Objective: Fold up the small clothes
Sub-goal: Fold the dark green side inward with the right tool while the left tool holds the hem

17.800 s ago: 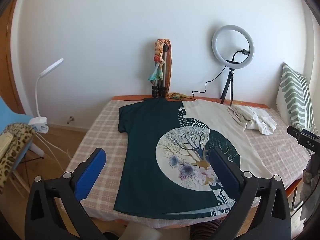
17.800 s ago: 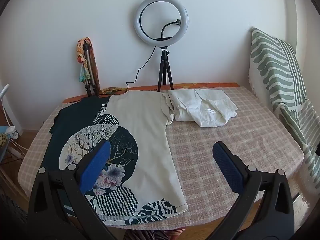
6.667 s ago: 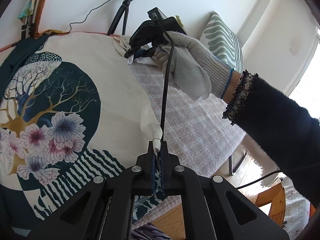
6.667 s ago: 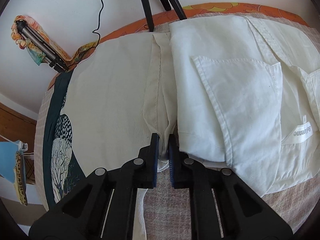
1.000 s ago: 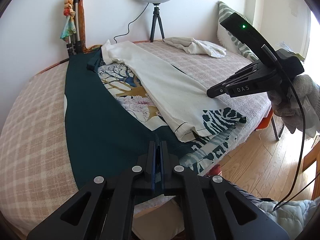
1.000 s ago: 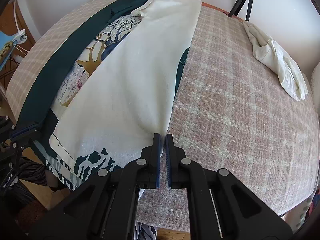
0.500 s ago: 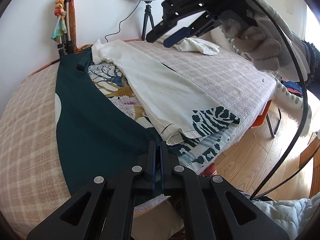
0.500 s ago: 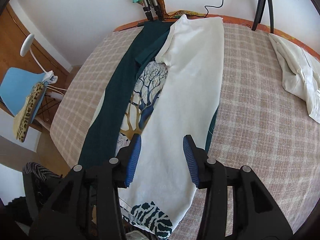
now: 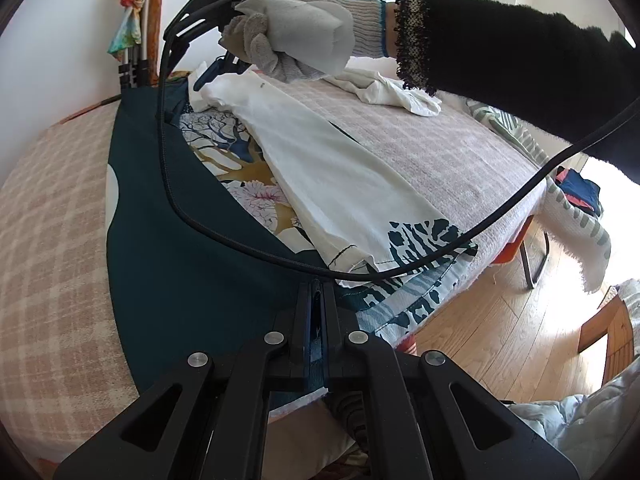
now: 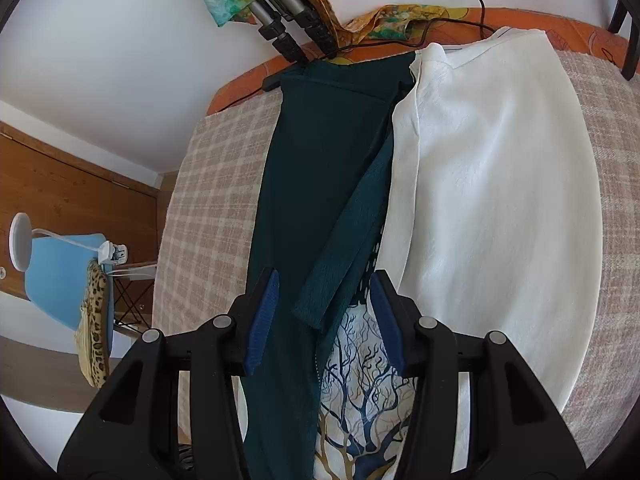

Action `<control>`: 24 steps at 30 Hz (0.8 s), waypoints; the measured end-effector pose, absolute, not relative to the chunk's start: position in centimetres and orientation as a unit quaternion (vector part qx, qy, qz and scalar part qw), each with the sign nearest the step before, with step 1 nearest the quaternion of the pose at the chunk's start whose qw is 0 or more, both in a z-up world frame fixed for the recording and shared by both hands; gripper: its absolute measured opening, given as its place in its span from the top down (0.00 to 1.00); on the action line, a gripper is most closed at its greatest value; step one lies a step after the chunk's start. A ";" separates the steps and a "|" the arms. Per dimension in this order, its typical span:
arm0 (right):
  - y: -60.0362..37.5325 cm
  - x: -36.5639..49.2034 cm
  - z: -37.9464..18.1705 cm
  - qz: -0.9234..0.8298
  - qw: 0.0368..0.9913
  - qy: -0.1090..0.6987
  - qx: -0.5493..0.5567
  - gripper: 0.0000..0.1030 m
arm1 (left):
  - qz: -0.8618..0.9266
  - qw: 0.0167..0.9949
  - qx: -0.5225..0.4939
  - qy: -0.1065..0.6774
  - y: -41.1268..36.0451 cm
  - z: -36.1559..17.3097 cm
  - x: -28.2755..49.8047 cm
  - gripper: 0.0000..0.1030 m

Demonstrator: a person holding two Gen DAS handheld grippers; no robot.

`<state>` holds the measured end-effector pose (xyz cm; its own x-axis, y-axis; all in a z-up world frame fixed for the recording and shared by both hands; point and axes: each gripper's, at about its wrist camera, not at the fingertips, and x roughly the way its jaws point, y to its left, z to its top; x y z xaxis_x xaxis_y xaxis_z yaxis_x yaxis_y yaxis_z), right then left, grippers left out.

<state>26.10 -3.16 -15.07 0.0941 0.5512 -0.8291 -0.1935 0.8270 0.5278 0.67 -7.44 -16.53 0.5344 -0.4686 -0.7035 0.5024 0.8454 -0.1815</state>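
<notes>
A T-shirt, dark green on one side, cream on the other, with a tree print, lies on the checked table (image 9: 48,240). Its cream side (image 9: 340,184) is folded over the middle, and its green side (image 9: 180,240) is folded in too. My left gripper (image 9: 316,292) is shut on the shirt's green hem at the near table edge. My right gripper (image 10: 324,300) is open above the folded green sleeve (image 10: 344,240) near the collar end. It also shows in the left wrist view (image 9: 216,68), held by a gloved hand.
A crumpled white garment (image 9: 392,92) lies at the table's far right. A tripod with scarves (image 10: 288,28) and a ring light stand (image 10: 624,20) are at the back edge. A cable (image 9: 172,184) hangs across the shirt. A blue chair (image 10: 60,276) stands left of the table.
My right gripper has let go of the cream side, opened, and moved up the table to the collar end over the green sleeve. My left gripper stays shut on the green hem.
</notes>
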 end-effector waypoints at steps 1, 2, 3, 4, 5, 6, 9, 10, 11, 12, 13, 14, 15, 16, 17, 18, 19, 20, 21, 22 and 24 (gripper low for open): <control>-2.9 26.7 -15.8 0.252 0.722 0.627 0.148 0.51 | -0.279 0.875 0.019 0.396 -7.4 -16.6 0.7 0.98; -2.7 27.2 -16.4 0.248 0.719 0.631 0.151 0.51 | -0.281 0.874 0.016 0.397 -7.3 -16.6 0.7 0.98; -2.5 27.7 -16.9 0.243 0.717 0.635 0.152 0.51 | -0.283 0.873 0.013 0.398 -7.3 -16.7 0.7 0.98; -2.2 28.1 -17.4 0.239 0.717 0.638 0.150 0.51 | -0.285 0.872 0.010 0.399 -7.2 -16.8 0.8 0.98; -2.1 28.5 -17.8 0.233 0.717 0.639 0.149 0.51 | -0.287 0.871 0.006 0.400 -7.1 -16.9 0.9 0.98; -1.9 28.8 -18.1 0.231 0.717 0.641 0.150 0.51 | -0.289 0.869 0.003 0.401 -7.0 -16.9 1.0 0.98; -1.5 29.8 -18.1 0.230 0.722 0.635 0.148 0.51 | -0.295 0.867 -0.005 0.402 -6.8 -16.9 1.4 0.98; -1.2 30.1 -18.1 0.229 0.723 0.635 0.144 0.54 | -0.296 0.866 -0.008 0.402 -6.7 -17.0 1.5 0.98; -0.9 30.2 -18.2 0.226 0.727 0.634 0.135 0.65 | -0.298 0.866 -0.011 0.403 -6.7 -17.0 1.6 0.98; -0.7 30.4 -18.2 0.224 0.730 0.634 0.122 0.74 | -0.299 0.865 -0.013 0.403 -6.8 -17.0 1.9 0.98; -0.3 30.4 -18.2 0.221 0.733 0.634 0.107 0.91 | -0.299 0.865 -0.015 0.403 -6.8 -17.0 1.9 0.98; 0.0 30.4 -18.1 0.219 0.736 0.634 0.094 0.92 | -0.300 0.865 -0.015 0.403 -6.7 -16.9 1.7 0.98; 0.3 30.3 -17.7 0.217 0.742 0.629 0.081 0.92 | -0.300 0.865 -0.015 0.402 -6.7 -16.8 1.7 0.98; 0.5 30.1 -17.1 0.218 0.750 0.621 0.066 0.93 | -0.301 0.865 -0.017 0.400 -6.7 -16.7 1.6 0.98; 0.7 29.9 -16.2 0.219 0.761 0.609 0.046 0.93 | -0.301 0.866 -0.018 0.399 -6.6 -16.7 1.6 0.98; 1.0 29.7 -15.3 0.217 0.774 0.595 0.022 0.93 | -0.301 0.866 -0.018 0.399 -6.6 -16.6 1.6 0.98; 1.2 29.5 -14.3 0.214 0.787 0.579 -0.002 0.94 | -0.301 0.866 -0.019 0.398 -6.6 -16.6 1.7 0.98; 1.2 29.5 -13.5 0.211 0.796 0.567 -0.021 0.94 | -0.302 0.866 -0.019 0.398 -6.6 -16.6 1.8 0.98; 1.2 29.6 -13.0 0.206 0.802 0.560 -0.034 0.94 | -0.302 0.866 -0.019 0.398 -6.6 -16.7 1.9 0.98; 1.2 29.8 -12.9 0.201 0.804 0.559 -0.043 0.94 | -0.302 0.865 -0.019 0.399 -6.7 -16.8 2.0 0.98; 1.0 30.3 -13.4 0.188 0.803 0.563 -0.055 0.94 | -0.311 0.860 -0.018 0.404 -7.0 -17.0 2.2 0.98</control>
<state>30.26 1.03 -13.38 0.2955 0.2397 -0.9248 -0.3631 0.9235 0.1234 2.21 -7.03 -16.97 0.4814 -0.5490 -0.6833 0.5202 0.8064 -0.2814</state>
